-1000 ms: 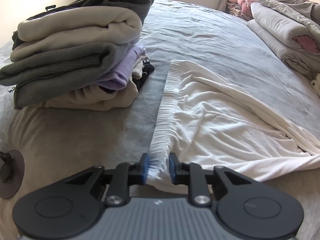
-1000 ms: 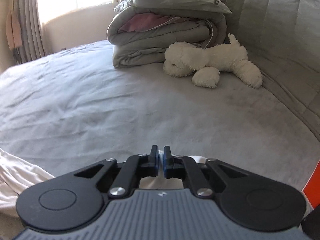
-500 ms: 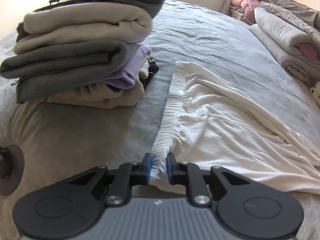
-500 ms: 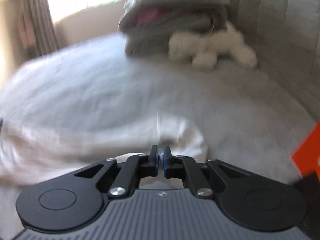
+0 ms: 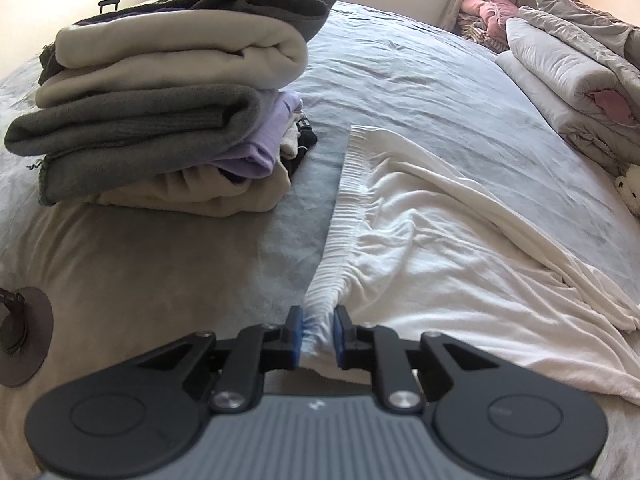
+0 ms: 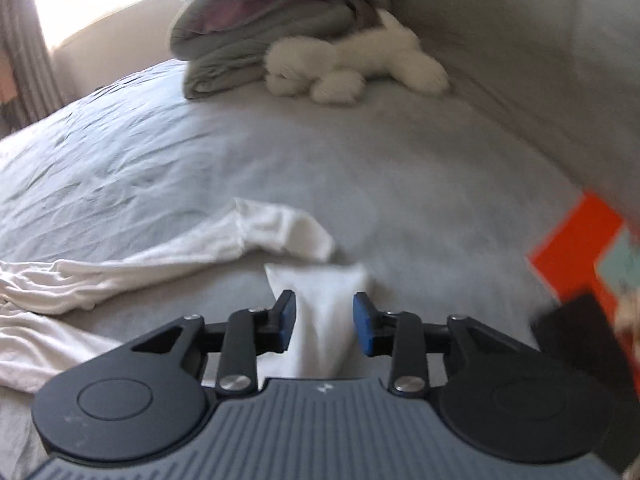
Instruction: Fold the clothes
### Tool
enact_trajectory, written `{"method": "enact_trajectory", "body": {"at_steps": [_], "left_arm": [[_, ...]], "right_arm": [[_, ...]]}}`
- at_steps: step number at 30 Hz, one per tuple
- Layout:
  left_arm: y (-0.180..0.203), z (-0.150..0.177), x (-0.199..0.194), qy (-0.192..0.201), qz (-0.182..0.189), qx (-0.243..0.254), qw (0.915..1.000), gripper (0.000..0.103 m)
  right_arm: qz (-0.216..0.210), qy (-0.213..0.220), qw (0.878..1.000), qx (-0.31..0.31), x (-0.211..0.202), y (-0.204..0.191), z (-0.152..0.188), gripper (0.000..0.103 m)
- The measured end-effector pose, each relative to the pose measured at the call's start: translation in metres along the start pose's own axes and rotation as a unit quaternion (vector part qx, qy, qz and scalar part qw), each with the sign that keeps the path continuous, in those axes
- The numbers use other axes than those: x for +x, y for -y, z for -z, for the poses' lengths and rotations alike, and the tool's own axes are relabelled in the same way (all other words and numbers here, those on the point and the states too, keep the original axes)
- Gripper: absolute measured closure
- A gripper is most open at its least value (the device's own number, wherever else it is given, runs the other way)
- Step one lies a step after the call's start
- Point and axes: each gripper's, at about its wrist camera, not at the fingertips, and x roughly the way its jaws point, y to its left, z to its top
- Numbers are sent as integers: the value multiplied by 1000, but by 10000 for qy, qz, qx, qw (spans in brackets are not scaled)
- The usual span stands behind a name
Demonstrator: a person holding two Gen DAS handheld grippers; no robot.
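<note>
The left tool (image 5: 316, 332) is clamped on the waistband of the white trousers (image 5: 440, 240), which lie lengthwise along the bed (image 5: 400, 72). The right tool (image 6: 325, 322) is opening, a leg end loose between its pads.

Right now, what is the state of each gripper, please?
Left gripper: shut on the white trousers' waistband.
Right gripper: jaws opening, trouser leg end between them, released.
</note>
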Motion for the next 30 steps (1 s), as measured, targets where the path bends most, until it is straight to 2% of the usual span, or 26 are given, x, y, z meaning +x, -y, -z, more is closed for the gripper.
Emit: {"method": "enact_trajectory", "body": {"at_steps": [3, 4, 5, 6, 7, 8, 10, 12, 13, 15, 17, 20, 23, 25, 27, 30], "left_arm": [[1, 1, 1, -7, -16, 43, 10000, 87], [1, 1, 2, -13, -26, 52, 10000, 87], [2, 1, 2, -16, -28, 57, 10000, 87], [2, 1, 2, -18, -23, 57, 10000, 87], [1, 1, 2, -9, -18, 50, 10000, 88], [0, 0, 0, 19, -7, 27, 10000, 89], [-3, -4, -5, 107, 80, -32, 9999, 91], [-5, -5, -8, 120, 195, -91, 9997, 92], [-6, -4, -7, 88, 208, -95, 9997, 92], [-6, -1, -5, 12, 213, -92, 9997, 92], [-9, 0, -4, -58, 258, -156, 9995, 93], [-8, 1, -7, -58, 283, -125, 9995, 93], [-6, 5, -10, -50, 323, -83, 9994, 93], [-8, 5, -13, -43, 377, -124, 9992, 93], [-10, 5, -19, 18, 446, -121, 9989, 93], [-13, 5, -27, 106, 495, -82, 9987, 93]], "right_arm": [[-45, -237, 9991, -353, 29, -17, -10, 66], [108, -410, 9974, -590, 42, -23, -9, 69], [442, -639, 9928, -916, 56, -30, -6, 77], [613, -655, 9898, -1107, 62, -34, -3, 86], [665, -627, 9899, -1087, 60, -35, -4, 101], [707, -475, 9915, -980, 52, -34, -6, 101], [712, 489, 9933, -770, 20, -31, -12, 101], [592, 1751, 9826, -185, -27, -23, -20, 101], [495, 2287, 9721, 154, -48, -16, -22, 101], [485, 2510, 9644, 680, -66, 0, -19, 101], [626, 2166, 9702, 884, -60, 16, -10, 101], [812, 1281, 9814, 1173, -39, 39, 3, 101], [848, 694, 9813, 1583, -24, 56, 8, 101], [916, 572, 9802, 1661, -19, 58, 8, 101], [935, 642, 9804, 1611, -16, 51, 6, 101], [904, 1051, 9771, 1616, -29, 46, 6, 101]]}}
